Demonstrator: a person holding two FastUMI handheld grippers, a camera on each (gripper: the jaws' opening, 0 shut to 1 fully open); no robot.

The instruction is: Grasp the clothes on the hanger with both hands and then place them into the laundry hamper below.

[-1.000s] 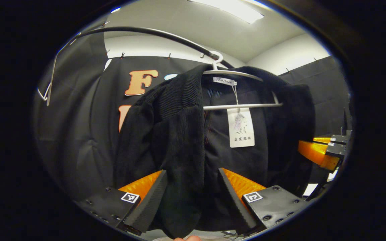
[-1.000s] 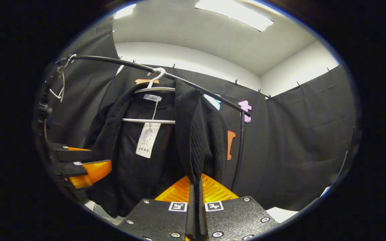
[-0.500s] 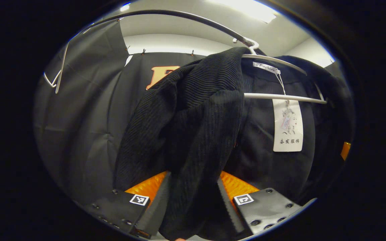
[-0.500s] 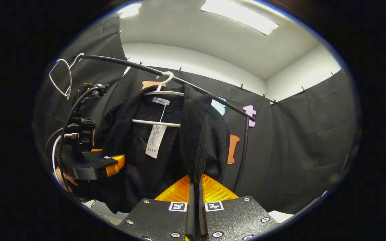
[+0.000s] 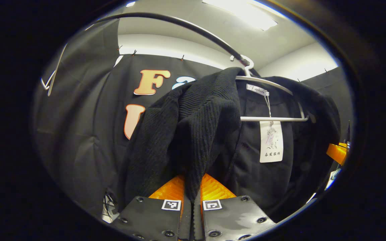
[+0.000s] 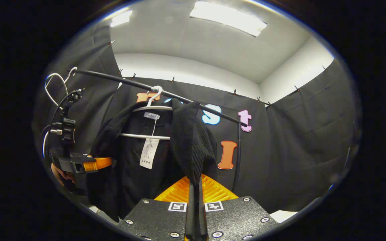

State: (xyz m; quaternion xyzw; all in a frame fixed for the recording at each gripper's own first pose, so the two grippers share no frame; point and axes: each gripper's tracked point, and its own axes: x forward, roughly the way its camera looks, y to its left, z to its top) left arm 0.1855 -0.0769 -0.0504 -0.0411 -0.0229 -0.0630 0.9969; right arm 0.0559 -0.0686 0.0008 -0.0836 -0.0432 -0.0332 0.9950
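Observation:
A black knitted jacket [image 5: 193,134] hangs open on a white hanger [image 5: 270,118] from a dark rail [image 5: 186,30]; a paper tag [image 5: 271,142] dangles inside it. My left gripper [image 5: 192,197] is shut on the jacket's left front edge. In the right gripper view, my right gripper [image 6: 195,194] is shut on the other front edge of the jacket [image 6: 189,140], with the hanger [image 6: 146,135] up to the left. The left gripper [image 6: 92,164] shows there at the far left, held by a hand [image 6: 57,174]. The right gripper's finger [image 5: 337,152] shows at the left gripper view's right edge.
An empty wire hanger [image 6: 54,88] hangs at the rail's [image 6: 112,77] left end. The rack's upright post [image 6: 237,157] stands right of the jacket. Black cloth walls close the booth on all sides, with ceiling lights [image 6: 226,21] above.
My left gripper has shut on the jacket's left front edge, having stood open around it a second ago. The right gripper has stayed shut on the other edge.

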